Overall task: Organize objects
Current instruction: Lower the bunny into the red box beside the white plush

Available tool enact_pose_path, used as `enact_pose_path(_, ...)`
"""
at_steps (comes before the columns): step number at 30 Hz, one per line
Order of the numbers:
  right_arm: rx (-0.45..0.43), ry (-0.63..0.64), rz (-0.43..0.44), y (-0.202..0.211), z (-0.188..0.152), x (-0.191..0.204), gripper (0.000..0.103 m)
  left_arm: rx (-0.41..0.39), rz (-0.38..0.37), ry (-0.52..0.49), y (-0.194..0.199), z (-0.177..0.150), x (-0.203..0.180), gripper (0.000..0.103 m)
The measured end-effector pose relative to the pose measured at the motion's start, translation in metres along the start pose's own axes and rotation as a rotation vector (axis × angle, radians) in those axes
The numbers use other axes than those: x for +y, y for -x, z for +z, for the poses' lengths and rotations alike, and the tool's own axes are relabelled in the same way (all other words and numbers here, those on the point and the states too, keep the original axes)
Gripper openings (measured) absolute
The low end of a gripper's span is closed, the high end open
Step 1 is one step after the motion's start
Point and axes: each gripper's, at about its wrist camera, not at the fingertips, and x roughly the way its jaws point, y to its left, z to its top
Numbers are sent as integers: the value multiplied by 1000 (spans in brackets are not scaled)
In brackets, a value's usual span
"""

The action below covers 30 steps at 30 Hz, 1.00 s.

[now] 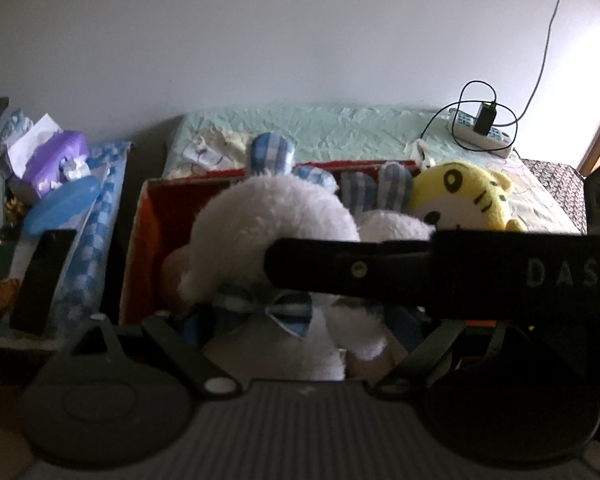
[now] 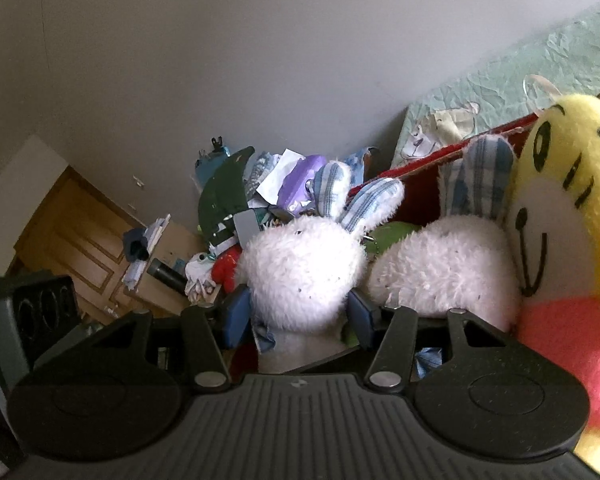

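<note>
two rabbits (image 2: 304, 268) in box (image 1: 156, 216), tiger (image 1: 460, 196) at right

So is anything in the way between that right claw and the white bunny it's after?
Nothing visible. The right gripper already has the near white bunny between its blue fingers, which sit at the toy's sides. A second white bunny and a yellow tiger toy crowd in beside it in the red box.

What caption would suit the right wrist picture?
Right gripper squeezing a white plush rabbit beside its twin and a yellow tiger toy.
</note>
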Motion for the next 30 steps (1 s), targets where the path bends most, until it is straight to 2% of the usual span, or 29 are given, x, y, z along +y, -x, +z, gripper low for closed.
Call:
enact_pose_path(8, -6, 0, 20, -1, -4, -7, 53, 44, 19, 30, -12, 1, 3, 88)
enact_pose_path(13, 4, -83, 45, -5, -9, -19, 54, 71, 59, -10, -19, -1, -5, 89)
enact_pose_path(16, 6, -83, 49, -5, -7, -19, 54, 68, 88, -41, -20, -4, -11, 89)
enact_pose_path(17, 7, -81, 47, -5, -6, -18, 54, 66, 90, -38, -20, -4, -11, 93)
enact_pose_path(24, 8, -80, 46, -6, -6, -17, 54, 74, 91, -20, -24, -4, -8, 96)
enact_pose_path(26, 8, -80, 46, -6, -6, -17, 54, 83, 93, -14, -26, -4, -7, 100)
enact_pose_path(30, 6, -83, 48, -5, -5, -17, 54, 94, 83, 11, -29, -4, -3, 100)
